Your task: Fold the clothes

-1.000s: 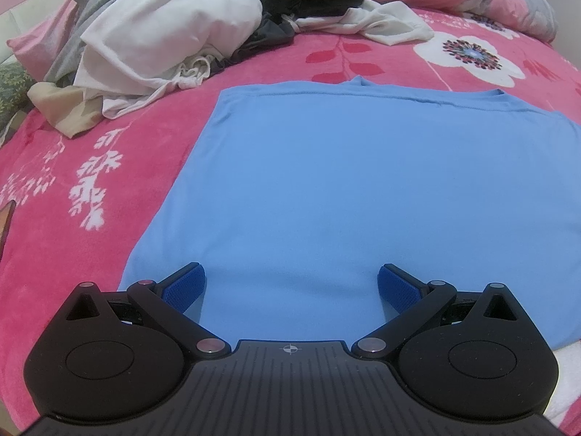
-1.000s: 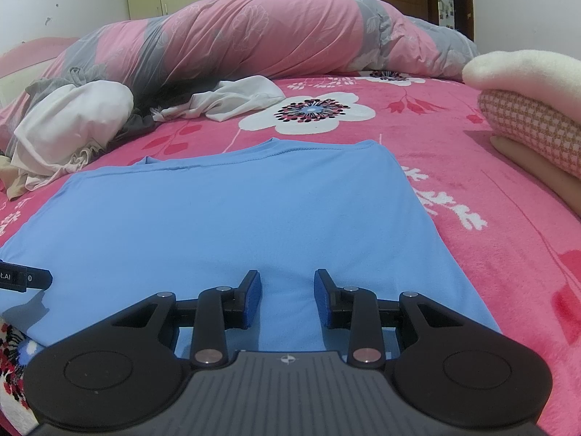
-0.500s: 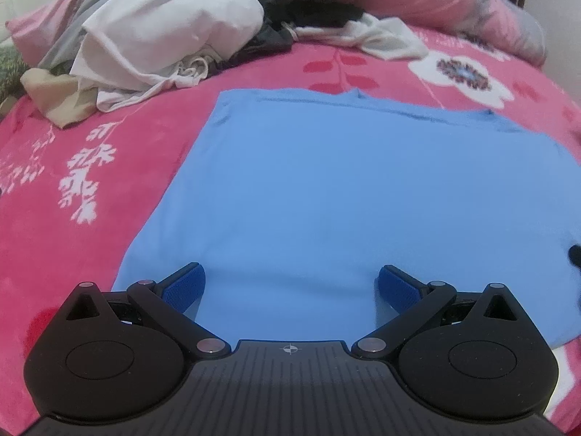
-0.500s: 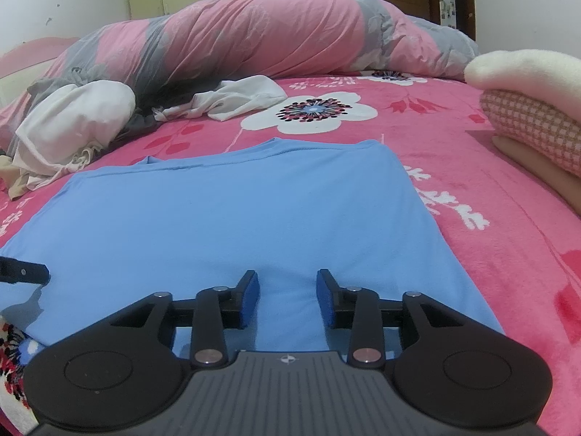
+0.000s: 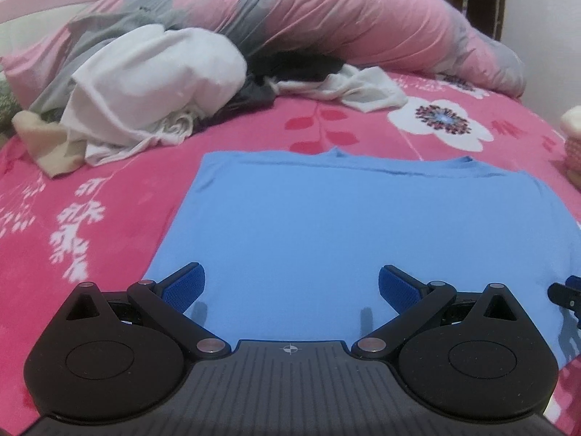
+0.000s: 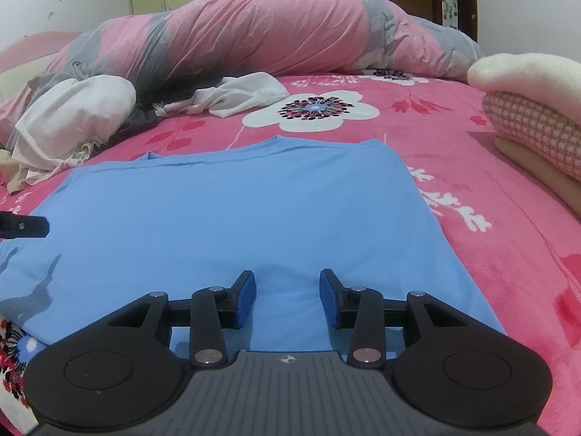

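blue shirt (image 5: 348, 225) flat on pink floral bedspread (image 5: 109, 196), both grippers' fingers (image 5: 183, 285) apart, empty

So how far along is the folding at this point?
Done: the blue shirt lies flat on the pink bedspread, apparently already folded narrower. In hand: nothing; the left gripper and right gripper sit open at its near edge. Left: further folds, plus the heap of clothes behind.

We are seeing the T-shirt (image 5: 363, 225) lying flat on the bedspread (image 5: 90, 189), the pile of clothes (image 5: 145, 87) sitting behind it to the left, the rolled duvet (image 5: 345, 18) lying behind that, and 2 folded blankets (image 6: 537, 116) resting to the right.
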`<act>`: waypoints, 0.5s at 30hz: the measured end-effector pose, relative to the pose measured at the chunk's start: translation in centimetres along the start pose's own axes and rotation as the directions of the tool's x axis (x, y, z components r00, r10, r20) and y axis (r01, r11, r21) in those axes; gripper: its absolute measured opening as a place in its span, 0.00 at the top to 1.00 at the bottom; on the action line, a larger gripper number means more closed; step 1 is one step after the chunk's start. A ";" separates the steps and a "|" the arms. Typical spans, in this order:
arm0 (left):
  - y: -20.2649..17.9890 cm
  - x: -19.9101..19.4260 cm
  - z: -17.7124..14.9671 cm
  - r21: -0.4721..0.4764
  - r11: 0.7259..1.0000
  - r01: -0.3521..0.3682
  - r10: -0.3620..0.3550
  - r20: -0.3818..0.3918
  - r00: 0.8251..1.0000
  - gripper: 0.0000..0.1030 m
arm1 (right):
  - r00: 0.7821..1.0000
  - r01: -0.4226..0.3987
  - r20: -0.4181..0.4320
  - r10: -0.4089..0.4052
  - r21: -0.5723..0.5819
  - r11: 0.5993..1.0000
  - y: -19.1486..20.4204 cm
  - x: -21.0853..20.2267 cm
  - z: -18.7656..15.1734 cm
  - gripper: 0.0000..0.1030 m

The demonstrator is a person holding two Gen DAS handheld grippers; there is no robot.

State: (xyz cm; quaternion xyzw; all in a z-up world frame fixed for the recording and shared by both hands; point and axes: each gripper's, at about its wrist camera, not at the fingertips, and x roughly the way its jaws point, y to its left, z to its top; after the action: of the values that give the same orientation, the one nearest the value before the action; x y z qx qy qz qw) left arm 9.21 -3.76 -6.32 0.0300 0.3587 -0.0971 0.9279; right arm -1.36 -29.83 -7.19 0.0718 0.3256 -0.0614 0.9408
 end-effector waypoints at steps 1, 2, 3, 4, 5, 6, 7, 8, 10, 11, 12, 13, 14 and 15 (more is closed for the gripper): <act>0.0 0.2 0.0 -0.001 1.000 0.004 -0.004 0.001 1.000 0.00 | 1.000 0.000 -0.001 0.000 0.000 1.000 0.0 0.0 0.0 0.59; -0.1 0.4 0.0 -0.001 1.000 0.007 -0.007 0.002 1.000 0.00 | 1.000 0.001 -0.001 -0.001 0.000 1.000 0.0 0.0 0.0 0.59; -0.1 0.5 0.0 -0.002 1.000 0.011 -0.011 0.003 1.000 0.00 | 1.000 0.001 -0.002 -0.001 0.000 1.000 0.0 0.0 0.0 0.59; -0.2 0.7 0.0 -0.002 1.000 0.015 -0.014 0.004 1.000 0.00 | 1.000 0.002 -0.002 -0.002 0.000 1.000 0.0 0.0 0.0 0.59; -0.2 0.9 -0.1 -0.003 1.000 0.018 -0.018 0.006 1.000 0.00 | 1.000 0.003 -0.003 -0.003 0.000 1.000 0.0 0.0 0.0 0.59; -0.3 1.1 -0.1 -0.003 1.000 0.022 -0.022 0.007 1.000 0.00 | 1.000 0.003 -0.002 -0.003 -0.001 1.000 0.1 0.0 0.0 0.59; -0.3 1.2 -0.1 -0.003 1.000 0.023 -0.023 0.005 1.000 0.00 | 1.000 0.004 -0.002 -0.004 -0.001 1.000 0.1 0.0 0.0 0.59; -0.2 1.3 -0.2 -0.003 1.000 0.023 -0.023 0.002 1.000 0.01 | 1.000 0.004 -0.002 -0.004 -0.002 1.000 0.1 0.0 0.0 0.59; -0.2 1.5 -0.4 -0.002 1.000 0.022 -0.022 -0.004 1.000 0.02 | 1.000 0.005 -0.002 -0.005 -0.004 1.000 0.1 0.0 0.0 0.59; -0.1 1.6 -0.5 -0.001 1.000 0.022 -0.022 -0.008 1.000 0.02 | 1.000 0.006 -0.003 -0.006 -0.004 1.000 0.1 0.0 0.0 0.59; -0.1 1.7 -0.6 -0.001 1.000 0.022 -0.022 -0.011 1.000 0.03 | 1.000 0.006 -0.003 -0.006 -0.004 1.000 0.1 0.0 0.0 0.59; -0.1 1.8 -0.7 0.000 1.000 0.021 -0.021 -0.014 1.000 0.03 | 1.000 0.007 -0.003 -0.007 -0.005 1.000 0.1 0.0 0.0 0.59; 0.0 1.9 -0.8 0.000 1.000 0.021 -0.021 -0.017 1.000 0.04 | 1.000 0.007 -0.002 -0.007 -0.005 1.000 0.1 0.0 -0.1 0.59; 0.0 2.0 -0.9 0.001 1.000 0.021 -0.021 -0.020 1.000 0.04 | 1.000 0.008 -0.002 -0.008 -0.006 1.000 0.1 0.0 -0.1 0.59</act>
State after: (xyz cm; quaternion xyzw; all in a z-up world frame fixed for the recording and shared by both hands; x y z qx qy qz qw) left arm 10.05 -3.96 -8.27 0.0278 0.3684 -0.1066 0.9231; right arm -1.37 -29.72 -7.25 0.0677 0.3273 -0.0641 0.9403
